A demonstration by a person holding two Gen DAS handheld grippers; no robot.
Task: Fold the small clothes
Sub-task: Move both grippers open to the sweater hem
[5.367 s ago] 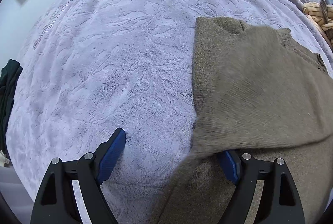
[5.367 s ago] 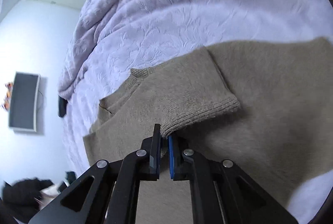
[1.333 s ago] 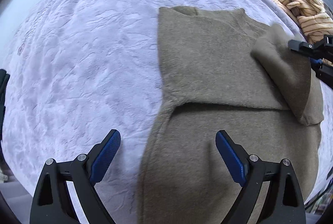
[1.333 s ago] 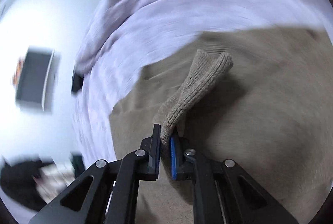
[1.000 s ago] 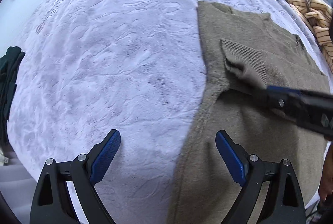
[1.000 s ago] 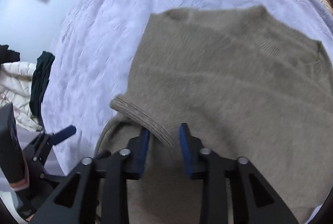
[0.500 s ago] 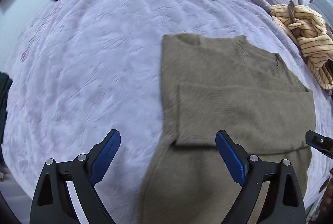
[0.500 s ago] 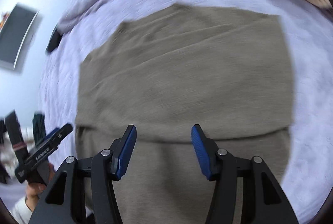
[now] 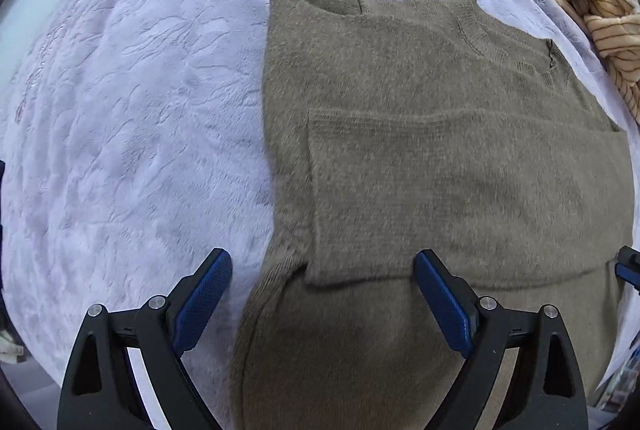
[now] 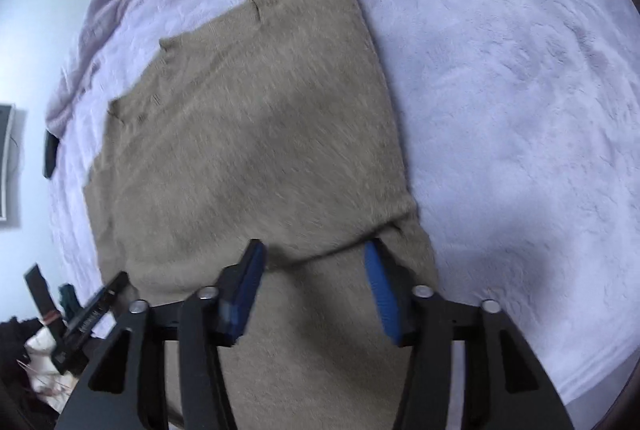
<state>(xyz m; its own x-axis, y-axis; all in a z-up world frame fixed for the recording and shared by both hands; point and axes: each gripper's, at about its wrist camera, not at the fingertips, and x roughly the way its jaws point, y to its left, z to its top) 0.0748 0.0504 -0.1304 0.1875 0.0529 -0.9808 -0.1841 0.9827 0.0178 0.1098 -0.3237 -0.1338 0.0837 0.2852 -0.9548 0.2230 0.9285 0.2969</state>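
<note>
Lilac plush bedspread [image 9: 132,118] covers the bed, and the olive-brown knit sweater [image 9: 420,78] lies flat on it, collar at the far end, hem toward both grippers, so its long axis runs away from them. Both sleeves are folded across the chest. The left gripper [image 9: 322,304] hangs over the sweater's left edge, fingers wide and empty. The right gripper [image 10: 314,288], fingers just opened to a middling gap with nothing held, hangs above the right edge. Each hand seems placed for a hem-to-collar fold.
</note>
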